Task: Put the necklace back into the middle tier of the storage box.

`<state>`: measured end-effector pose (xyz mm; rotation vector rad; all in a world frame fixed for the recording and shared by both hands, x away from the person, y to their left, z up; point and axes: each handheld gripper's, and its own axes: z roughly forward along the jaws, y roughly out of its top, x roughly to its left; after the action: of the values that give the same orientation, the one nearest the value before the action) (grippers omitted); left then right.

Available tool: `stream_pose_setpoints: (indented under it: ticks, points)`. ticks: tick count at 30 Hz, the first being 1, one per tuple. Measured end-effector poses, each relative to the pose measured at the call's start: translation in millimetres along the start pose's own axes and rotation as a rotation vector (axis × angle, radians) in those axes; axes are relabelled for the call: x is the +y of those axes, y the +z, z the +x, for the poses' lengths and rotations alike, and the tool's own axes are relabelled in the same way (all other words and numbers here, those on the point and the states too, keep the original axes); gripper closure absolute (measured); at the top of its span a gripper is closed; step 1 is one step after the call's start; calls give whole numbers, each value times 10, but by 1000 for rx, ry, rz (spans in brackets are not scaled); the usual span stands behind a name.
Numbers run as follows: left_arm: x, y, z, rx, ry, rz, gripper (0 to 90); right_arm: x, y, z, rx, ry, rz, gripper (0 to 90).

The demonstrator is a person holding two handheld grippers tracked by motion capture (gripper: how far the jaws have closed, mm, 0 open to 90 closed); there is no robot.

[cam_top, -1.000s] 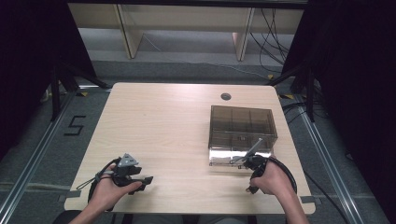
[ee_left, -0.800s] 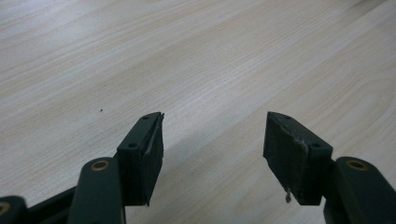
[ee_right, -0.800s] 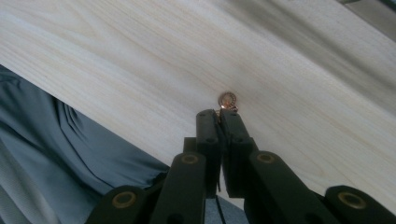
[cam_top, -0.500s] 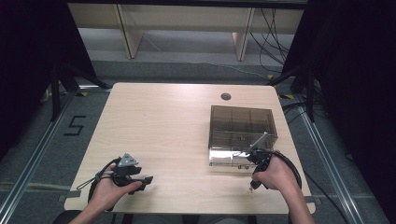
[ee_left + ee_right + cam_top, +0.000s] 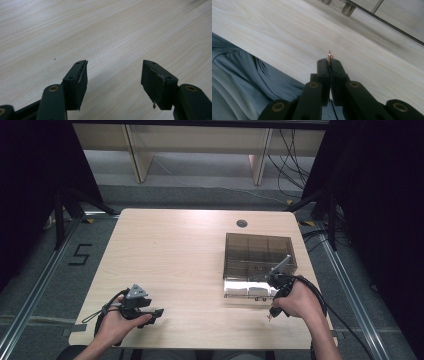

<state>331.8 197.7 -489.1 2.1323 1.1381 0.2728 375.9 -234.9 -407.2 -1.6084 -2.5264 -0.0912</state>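
My right gripper [image 5: 329,61] is shut on a tiny copper-coloured pin [image 5: 329,55] that sticks out past its tips. In the high view the right gripper [image 5: 271,312] is held in a hand just in front of a smoky clear compartment box [image 5: 257,251] and points back toward the table's front edge. My left gripper [image 5: 156,312] lies low over the table at the front left. In the left gripper view the left gripper [image 5: 115,80] stands open, with bare wood between its pads.
The box's front row holds white pieces [image 5: 248,291]. A round cable hole [image 5: 242,223] sits near the wooden table's [image 5: 170,250] far edge. The person's grey-blue clothing [image 5: 249,75] shows below the table's front edge. Cables trail from both grippers.
The right hand has drawn back a little from the box's front and turned its gripper toward the table's front edge. The left gripper has stayed in place.
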Motion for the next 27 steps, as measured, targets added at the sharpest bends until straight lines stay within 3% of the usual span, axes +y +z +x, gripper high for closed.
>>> stream_pose_setpoints:
  ticks: [5,6,10,13,15,17,22,23,27]
  points:
    - [2,1,4,-1,9,2,375,17,-65,-16,12,8,1,877]
    - [3,4,8,8,11,10,375,14,-70,-16,7,-2,-24,877]
    - [3,6,4,7,8,7,375,21,-90,-22,15,4,-8,876]
    - [1,8,1,7,7,5,375,11,-92,-30,12,-4,-34,877]
    - [2,9,0,6,7,5,375,16,-114,-40,14,12,-13,877]
    - [1,8,-3,-1,7,4,376,12,-116,-40,4,17,-30,877]
    - [1,7,4,1,8,7,375,24,-139,-72,21,-15,-24,877]
    - [1,11,7,12,4,9,376,15,-158,-56,11,20,-32,877]
    - [2,14,-3,6,-5,7,376,18,-203,-75,18,24,-36,877]
